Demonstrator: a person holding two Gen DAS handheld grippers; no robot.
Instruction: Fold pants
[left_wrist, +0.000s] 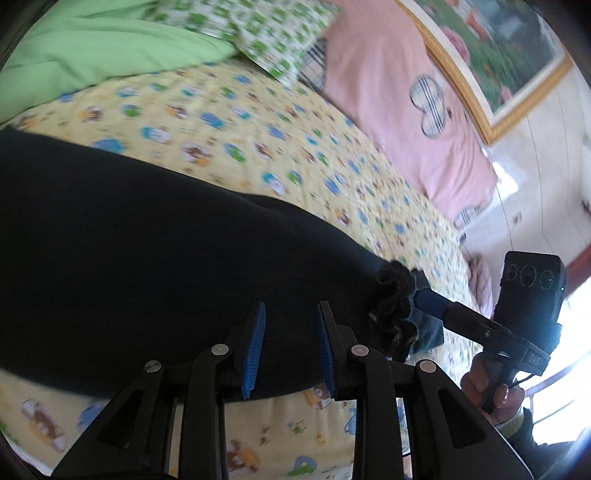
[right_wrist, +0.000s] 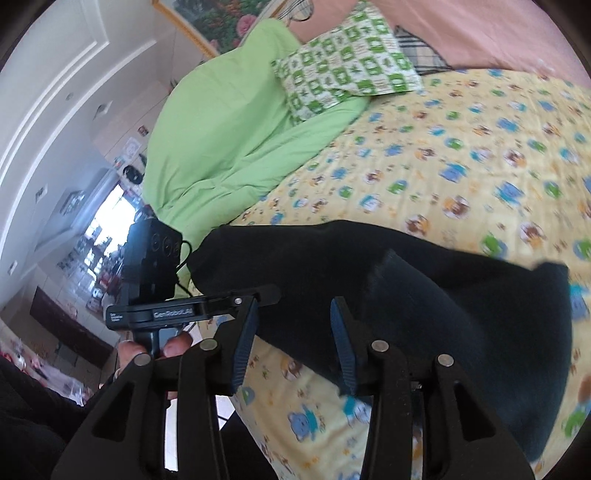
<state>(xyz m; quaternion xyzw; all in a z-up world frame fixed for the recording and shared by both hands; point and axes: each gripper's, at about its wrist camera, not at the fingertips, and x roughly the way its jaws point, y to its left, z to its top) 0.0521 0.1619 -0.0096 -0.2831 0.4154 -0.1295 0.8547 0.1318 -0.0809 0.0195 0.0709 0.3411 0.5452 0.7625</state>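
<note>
The black pants lie across a yellow cartoon-print bedsheet. My left gripper is open, its blue-padded fingers spread over the pants' near edge. In the left wrist view the right gripper appears at the gathered, ruffled end of the pants. In the right wrist view my right gripper is open over the pants. The left gripper shows at the left, its tip against the pants' edge.
A green duvet and a green-and-white patterned pillow lie at the head of the bed. A pink pillow rests by a framed flower picture. The bed's edge is close to me.
</note>
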